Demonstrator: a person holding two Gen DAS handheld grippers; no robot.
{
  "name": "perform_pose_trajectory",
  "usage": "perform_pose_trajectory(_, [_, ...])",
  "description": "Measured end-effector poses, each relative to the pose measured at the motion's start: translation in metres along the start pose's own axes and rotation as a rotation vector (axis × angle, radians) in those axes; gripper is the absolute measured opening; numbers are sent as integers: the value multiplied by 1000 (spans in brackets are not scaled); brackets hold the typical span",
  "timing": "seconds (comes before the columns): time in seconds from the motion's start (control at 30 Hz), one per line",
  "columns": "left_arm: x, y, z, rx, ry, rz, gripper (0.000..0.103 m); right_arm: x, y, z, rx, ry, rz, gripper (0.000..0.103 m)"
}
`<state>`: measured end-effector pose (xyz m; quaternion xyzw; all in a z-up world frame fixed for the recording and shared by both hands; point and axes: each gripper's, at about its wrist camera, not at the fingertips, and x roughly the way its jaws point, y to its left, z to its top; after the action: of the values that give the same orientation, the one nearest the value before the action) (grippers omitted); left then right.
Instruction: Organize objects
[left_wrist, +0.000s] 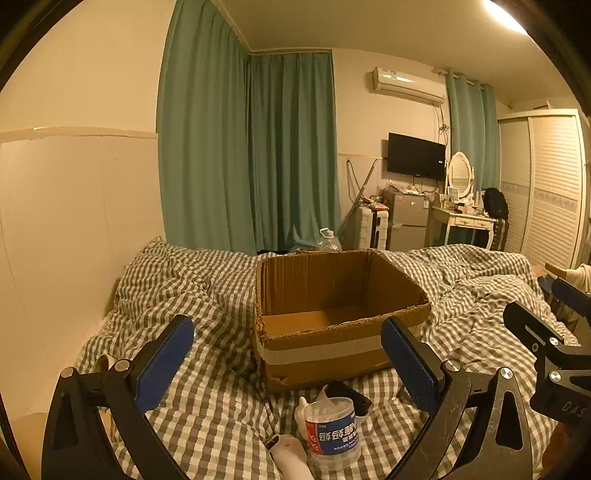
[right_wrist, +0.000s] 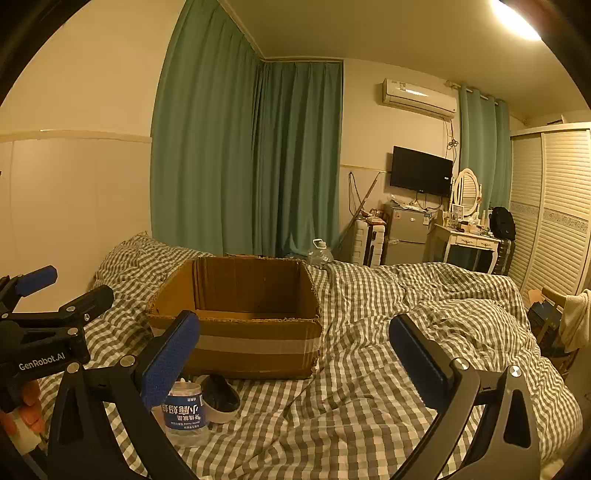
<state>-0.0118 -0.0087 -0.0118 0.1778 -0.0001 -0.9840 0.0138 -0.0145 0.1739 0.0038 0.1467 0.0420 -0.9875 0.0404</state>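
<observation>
An open, empty cardboard box (left_wrist: 334, 325) sits on the checked bed; it also shows in the right wrist view (right_wrist: 240, 317). In front of it lie a clear plastic jar with a blue and red label (left_wrist: 332, 432) (right_wrist: 184, 413), a black and white shoe (right_wrist: 221, 398) (left_wrist: 351, 397) and a white object (left_wrist: 290, 454). My left gripper (left_wrist: 288, 336) is open and empty, above the jar. My right gripper (right_wrist: 295, 332) is open and empty, to the right of the jar and shoe. Each gripper shows at the edge of the other's view.
The grey checked duvet (right_wrist: 406, 332) is rumpled. A white wall panel (left_wrist: 74, 221) borders the bed on the left. Green curtains (left_wrist: 251, 147), a water jug (left_wrist: 327, 240), a small fridge (left_wrist: 406, 218), a dressing table (left_wrist: 461, 218) and a wardrobe (left_wrist: 546, 192) stand beyond.
</observation>
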Motion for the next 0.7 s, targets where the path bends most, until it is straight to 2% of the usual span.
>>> perform_pose_trajectory(0.7, [7, -3, -6, 21, 39, 6, 103, 0, -2, -2, 12, 5, 4, 103])
